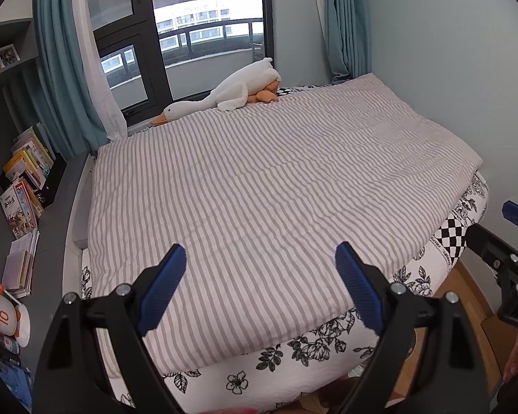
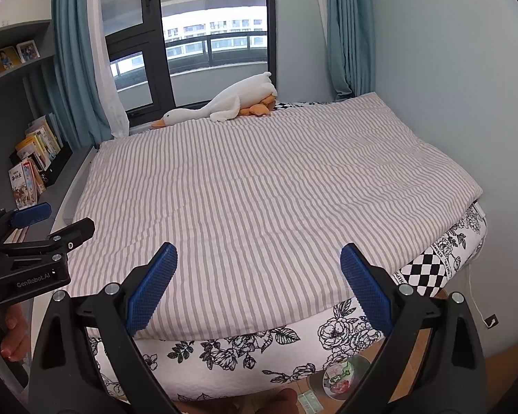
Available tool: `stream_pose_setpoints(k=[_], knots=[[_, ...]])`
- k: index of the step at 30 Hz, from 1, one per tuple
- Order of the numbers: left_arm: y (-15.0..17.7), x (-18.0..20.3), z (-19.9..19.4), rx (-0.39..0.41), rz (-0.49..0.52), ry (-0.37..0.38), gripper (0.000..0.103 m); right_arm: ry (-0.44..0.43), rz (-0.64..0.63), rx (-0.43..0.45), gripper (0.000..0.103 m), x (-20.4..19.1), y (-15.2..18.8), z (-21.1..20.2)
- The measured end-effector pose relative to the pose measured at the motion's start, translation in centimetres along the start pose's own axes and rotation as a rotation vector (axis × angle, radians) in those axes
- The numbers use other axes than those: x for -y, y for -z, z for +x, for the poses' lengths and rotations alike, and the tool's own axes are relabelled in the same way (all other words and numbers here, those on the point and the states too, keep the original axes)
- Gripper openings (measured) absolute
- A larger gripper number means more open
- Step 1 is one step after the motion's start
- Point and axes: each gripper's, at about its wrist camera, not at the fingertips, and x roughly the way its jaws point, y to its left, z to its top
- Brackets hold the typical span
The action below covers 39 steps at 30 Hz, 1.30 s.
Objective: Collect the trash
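My left gripper (image 1: 260, 253) is open and empty, held above the near end of a bed with a grey-and-white striped blanket (image 1: 259, 189). My right gripper (image 2: 259, 253) is also open and empty over the same blanket (image 2: 259, 186). The right gripper shows at the right edge of the left wrist view (image 1: 514, 220), and the left gripper at the left edge of the right wrist view (image 2: 34, 220). On the wooden floor below the bed's foot lie a round clear lid or dish with colourful scraps (image 2: 342, 376) and a small pale packet (image 2: 309, 402). No trash shows on the blanket.
A white plush goose (image 1: 231, 95) lies at the bed's far end by the window. A grey shelf with books (image 1: 24, 186) runs along the left. A white-and-orange mug (image 1: 7, 314) stands near left. A wall (image 1: 466, 69) borders the bed's right side.
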Motion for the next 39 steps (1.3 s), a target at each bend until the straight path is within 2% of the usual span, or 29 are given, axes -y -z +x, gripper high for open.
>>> stream_pose_setpoints(k=[39], knots=[[-1.5, 1.1, -0.3, 0.017, 0.032, 0.019, 0.088, 0.035, 0.007, 0.016, 0.092, -0.1, -0.9, 0.2]])
